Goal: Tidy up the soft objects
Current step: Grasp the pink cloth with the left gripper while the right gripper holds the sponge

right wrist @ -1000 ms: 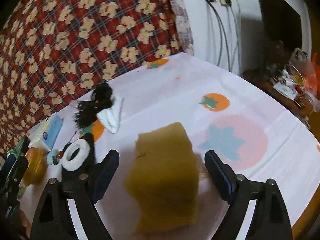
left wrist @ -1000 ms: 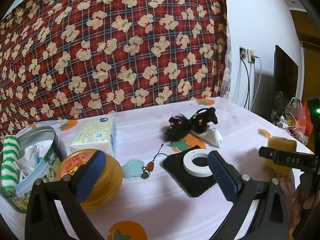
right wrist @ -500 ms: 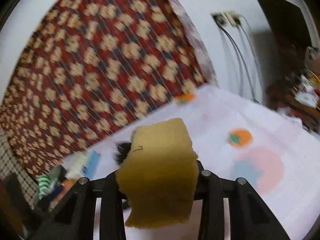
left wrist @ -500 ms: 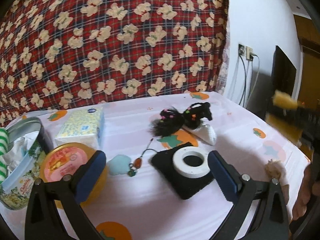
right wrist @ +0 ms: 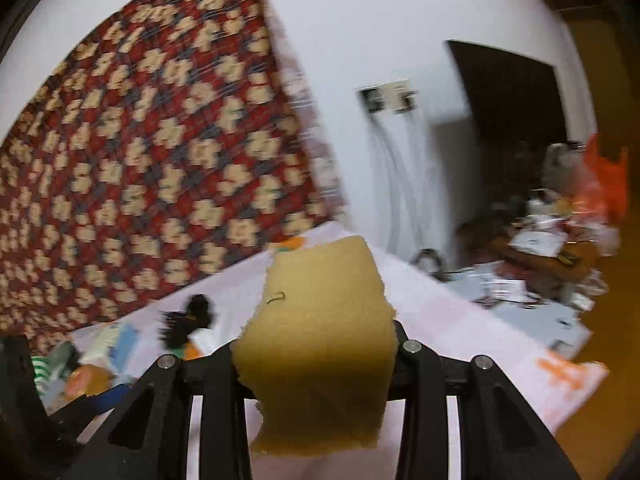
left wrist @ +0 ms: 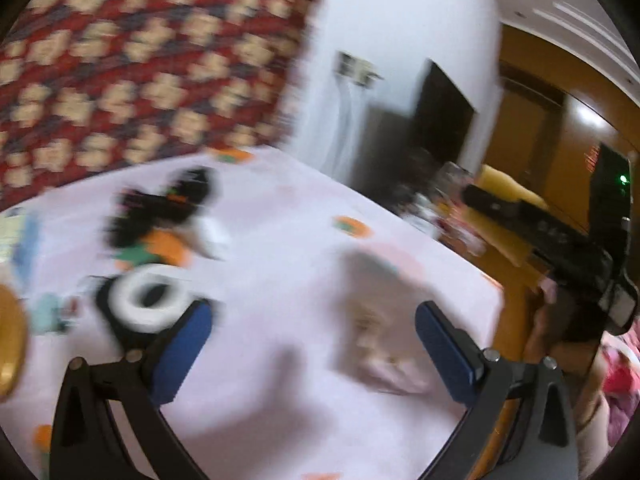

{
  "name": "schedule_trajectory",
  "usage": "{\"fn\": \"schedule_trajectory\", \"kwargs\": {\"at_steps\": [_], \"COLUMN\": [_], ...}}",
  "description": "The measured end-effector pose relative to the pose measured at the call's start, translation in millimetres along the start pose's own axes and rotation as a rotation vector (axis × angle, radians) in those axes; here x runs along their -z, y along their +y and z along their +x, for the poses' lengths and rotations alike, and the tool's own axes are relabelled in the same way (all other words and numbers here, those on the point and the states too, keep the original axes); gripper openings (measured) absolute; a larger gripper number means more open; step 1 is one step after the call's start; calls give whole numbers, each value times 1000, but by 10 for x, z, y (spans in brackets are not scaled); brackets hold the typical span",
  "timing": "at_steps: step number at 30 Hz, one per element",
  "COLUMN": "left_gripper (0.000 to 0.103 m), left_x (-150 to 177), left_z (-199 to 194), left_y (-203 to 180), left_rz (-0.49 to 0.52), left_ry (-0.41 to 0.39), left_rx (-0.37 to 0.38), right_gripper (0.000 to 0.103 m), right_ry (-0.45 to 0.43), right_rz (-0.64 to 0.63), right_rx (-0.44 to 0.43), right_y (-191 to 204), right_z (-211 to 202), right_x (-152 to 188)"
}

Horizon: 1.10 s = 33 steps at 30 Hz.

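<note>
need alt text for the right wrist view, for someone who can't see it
The right gripper is clamped on a yellow-brown foam sponge block, held up above a table with a pale pink cloth. Behind hangs a red plaid blanket with cream bear shapes beside a white wall; the picture is motion-blurred.

Looks like we're in somebody's living room at home. We've got a table [left wrist: 304,240] under a pale pink cloth with orange fruit prints, and a red plaid teddy-bear blanket [right wrist: 152,152] hanging behind its far edge. There's a wall socket [right wrist: 390,98] with cables, a dark TV screen [right wrist: 508,104], wooden doors [left wrist: 532,120], and household clutter past the table's right edge.
</note>
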<state>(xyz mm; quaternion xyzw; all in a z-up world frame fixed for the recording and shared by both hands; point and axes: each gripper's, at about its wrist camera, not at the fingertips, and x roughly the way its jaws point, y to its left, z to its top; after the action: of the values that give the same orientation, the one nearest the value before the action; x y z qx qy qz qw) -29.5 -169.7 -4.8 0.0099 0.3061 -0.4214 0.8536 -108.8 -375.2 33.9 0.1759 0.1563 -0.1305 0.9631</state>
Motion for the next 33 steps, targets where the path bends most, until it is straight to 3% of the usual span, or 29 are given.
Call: {"fn": "schedule_trajectory", "kwargs": {"at_steps": [3, 5, 9, 12, 14, 15, 19, 21, 26, 33], "left_gripper": [102, 97, 67, 63, 49, 34, 16, 14, 13, 13], "left_x": [-4, 11, 121, 184, 212, 208, 166, 156, 137, 52], "left_z": [226, 401, 712, 748, 734, 724, 691, 666, 464, 193], "left_y": [-279, -443, -587, -749, -806, -782, -642, -530, -396, -112], "left_rz": [19, 38, 52, 149, 181, 179, 106, 48, 19, -5], "left_ry": [67, 124, 249, 228, 206, 197, 182, 170, 107, 47], "left_rx": [26, 25, -26, -84, -88, -80, -24, 0, -14, -126], "right_gripper": [39, 39, 39, 39, 39, 39, 39, 39, 39, 39], "right_ry": [-18, -31, -46, -51, -50, -49, -31, -21, -8, 18], "right_rz": [2, 8, 17, 22, 23, 22, 24, 30, 22, -22], "right_rx": [91, 136, 174, 179, 174, 172, 161, 154, 133, 78], "right_y": [-205, -315, -470, -512, -518, -505, -466, -444, -319, 14], "right_z": [-156, -251, -389, -449, -461, -458, -430, -419, -413, -343], "right_x": [66, 98, 141, 174, 203, 227, 307, 340, 391, 446]}}
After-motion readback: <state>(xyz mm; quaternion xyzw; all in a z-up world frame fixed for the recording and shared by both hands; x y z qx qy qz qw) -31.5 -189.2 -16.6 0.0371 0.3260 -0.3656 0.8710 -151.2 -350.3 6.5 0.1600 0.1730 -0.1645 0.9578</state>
